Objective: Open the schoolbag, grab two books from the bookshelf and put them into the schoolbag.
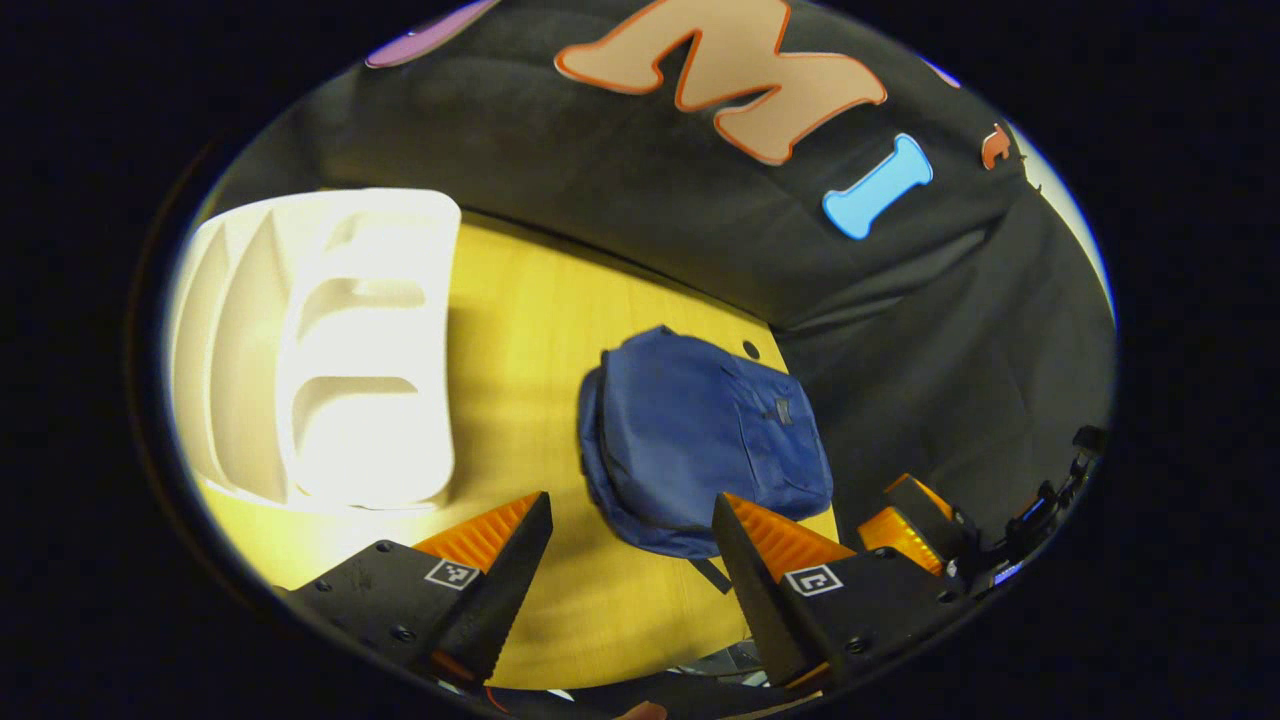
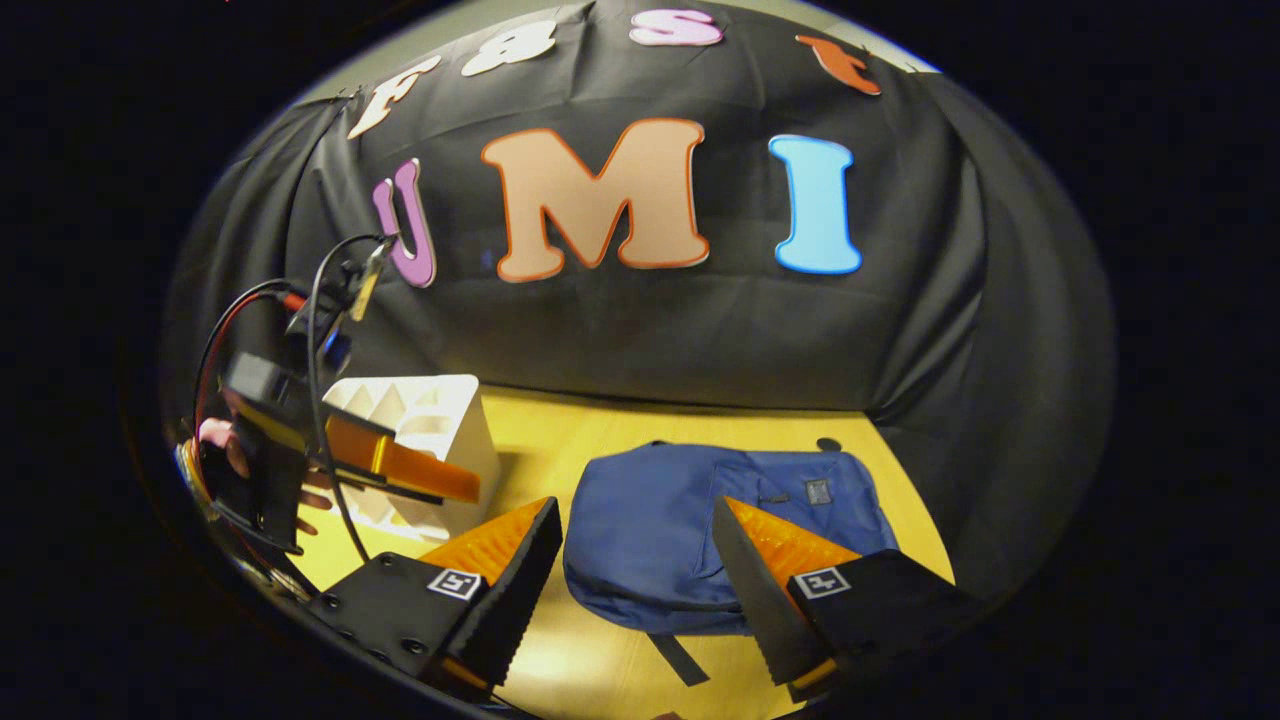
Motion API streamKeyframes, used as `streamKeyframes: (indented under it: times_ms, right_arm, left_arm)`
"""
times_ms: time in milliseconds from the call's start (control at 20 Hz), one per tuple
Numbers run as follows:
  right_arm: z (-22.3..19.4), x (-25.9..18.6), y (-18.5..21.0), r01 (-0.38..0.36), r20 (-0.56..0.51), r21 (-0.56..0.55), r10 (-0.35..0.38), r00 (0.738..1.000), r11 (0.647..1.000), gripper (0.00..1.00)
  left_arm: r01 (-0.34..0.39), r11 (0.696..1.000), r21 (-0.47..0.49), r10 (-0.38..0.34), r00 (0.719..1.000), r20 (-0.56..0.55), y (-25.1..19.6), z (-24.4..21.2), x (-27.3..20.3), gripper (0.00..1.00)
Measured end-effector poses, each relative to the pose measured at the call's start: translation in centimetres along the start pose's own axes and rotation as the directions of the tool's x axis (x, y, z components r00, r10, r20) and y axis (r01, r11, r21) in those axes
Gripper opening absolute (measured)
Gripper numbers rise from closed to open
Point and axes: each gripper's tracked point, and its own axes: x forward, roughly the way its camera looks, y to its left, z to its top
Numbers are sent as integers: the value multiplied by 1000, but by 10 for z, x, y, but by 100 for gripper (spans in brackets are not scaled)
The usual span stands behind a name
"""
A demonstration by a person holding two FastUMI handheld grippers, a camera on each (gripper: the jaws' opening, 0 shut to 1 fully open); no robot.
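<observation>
While the bag is still zipped: nothing is packed.
Left gripper (image 1: pixel 632 540): jaws spread, empty.
Right gripper (image 2: pixel 637 545): jaws apart, empty.
Schoolbag (image 2: pixel 700 530): flat on table (image 1: pixel 530 330), at 3 o'clock of bookshelf (image 1: pixel 330 350).
Risk: soft fabric may bunch or slide when the zipper is tugged unpinned.
Books: cannot tell any in the shelf.

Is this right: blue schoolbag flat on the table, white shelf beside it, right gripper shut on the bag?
Not quite. In the right gripper view, the right gripper is open, above the blue schoolbag, gripping nothing. The bag lies flat on the table beside the white shelf.
</observation>
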Motion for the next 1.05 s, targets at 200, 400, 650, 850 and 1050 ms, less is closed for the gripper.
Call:
streamKeyframes:
  times_ms: [200,400,650,850,1050]
  right_arm:
    - [48,-23,-1,110,144,47,-116,983,993,97]
    - [78,-47,-2,173,253,68,-185,950,982,95]
    - [78,-67,9,209,275,77,-222,936,975,95]
    - [76,-77,20,243,276,77,-255,927,967,96]
    - [75,-85,33,260,274,101,-278,921,960,96]
  left_arm:
    - [-154,980,128,118,960,255,20,52,-64,94]
    - [-279,925,257,142,884,446,27,95,-112,92]
    - [-284,909,306,111,870,480,28,105,-125,92]
    - [-262,901,345,88,890,447,32,102,-126,92]
    - [-237,887,396,48,901,432,30,105,-127,92]
